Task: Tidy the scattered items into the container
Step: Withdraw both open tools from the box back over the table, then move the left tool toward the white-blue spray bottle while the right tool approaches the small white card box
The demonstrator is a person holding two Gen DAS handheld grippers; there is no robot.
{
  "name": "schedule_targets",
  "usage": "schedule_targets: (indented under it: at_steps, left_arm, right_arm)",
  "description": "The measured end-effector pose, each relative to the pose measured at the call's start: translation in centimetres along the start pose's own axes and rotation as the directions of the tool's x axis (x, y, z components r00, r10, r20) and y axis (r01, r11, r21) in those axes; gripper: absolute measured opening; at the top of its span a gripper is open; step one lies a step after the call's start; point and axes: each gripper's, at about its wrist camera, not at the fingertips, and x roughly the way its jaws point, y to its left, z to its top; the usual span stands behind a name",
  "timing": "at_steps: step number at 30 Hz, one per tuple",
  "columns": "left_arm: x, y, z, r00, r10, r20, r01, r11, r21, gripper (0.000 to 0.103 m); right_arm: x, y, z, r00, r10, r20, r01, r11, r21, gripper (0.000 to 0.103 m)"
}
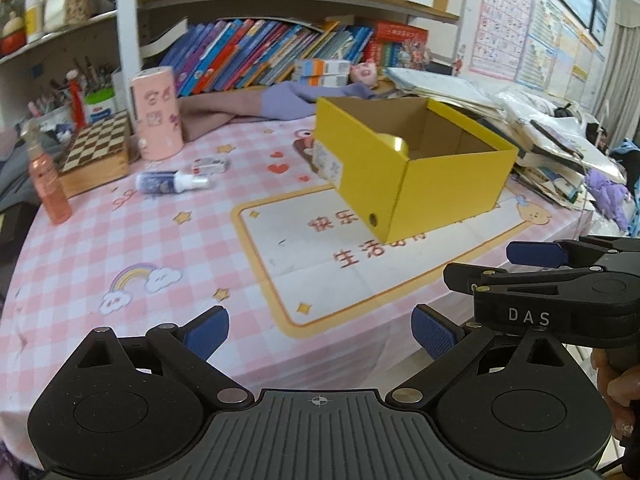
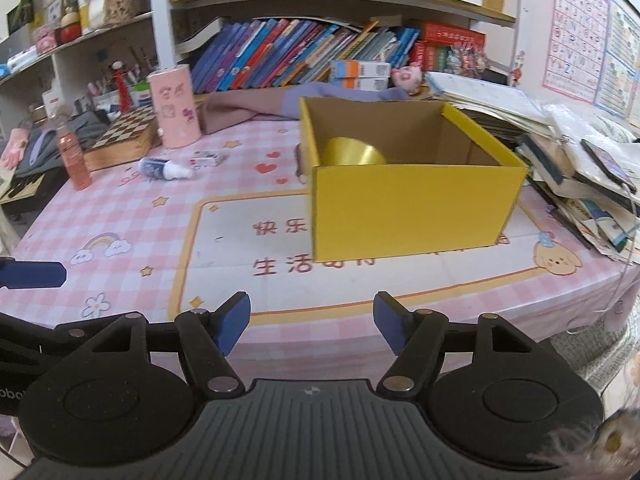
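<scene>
A yellow cardboard box (image 1: pixel 440 184) (image 2: pixel 412 208) stands open on the pink checked tablecloth, with a golden cup (image 2: pixel 354 152) lying inside at its left wall. Far left on the cloth lie a small blue spray bottle (image 1: pixel 172 181) (image 2: pixel 166 169) and a small flat packet (image 1: pixel 210 165) (image 2: pixel 208 158). An orange-pink bottle (image 1: pixel 50 184) (image 2: pixel 74 160) stands upright near them. My left gripper (image 1: pixel 320 332) is open and empty over the near table edge. My right gripper (image 2: pixel 312 322) is open and empty too, in front of the box; it shows at the right of the left wrist view, one blue fingertip (image 1: pixel 536 253) visible.
A pink cylinder (image 1: pixel 158 114) and a wooden chessboard box (image 1: pixel 98 152) stand at the back left. Purple cloth (image 1: pixel 256 108) lies behind the box below a shelf of books. Stacked books and papers (image 1: pixel 540 148) crowd the right side. A hand (image 1: pixel 616 392) holds the right gripper.
</scene>
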Motion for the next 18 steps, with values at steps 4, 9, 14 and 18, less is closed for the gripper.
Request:
schedule_targets:
  at_steps: [4, 9, 14, 18]
  left_arm:
    - [-1.0, 1.6, -0.6, 0.999, 0.049, 0.004, -0.049, 0.998, -0.043, 0.099]
    - [-2.1, 3.7, -1.1, 0.993, 0.118, 0.009, -0.116, 0.987, -0.109, 0.099]
    - [-2.6, 4.9, -1.3, 0.988, 0.156, 0.016, -0.152, 0.978, -0.144, 0.099]
    - [-2.3, 5.4, -1.1, 0.984, 0.175, 0.019, -0.170, 0.972, -0.161, 0.099]
  right_arm:
    - [0.4, 1.8, 0.3, 0.999, 0.050, -0.005, -0.050, 0.998, -0.038, 0.066]
    - [0.9, 4.4, 0.9, 0.993, 0.119, -0.006, -0.119, 0.987, -0.106, 0.066]
    - [1.3, 5.8, 1.4, 0.989, 0.151, 0.001, -0.149, 0.978, -0.142, 0.066]
    - [1.8, 6.2, 2.0, 0.987, 0.162, 0.007, -0.159, 0.975, -0.154, 0.066]
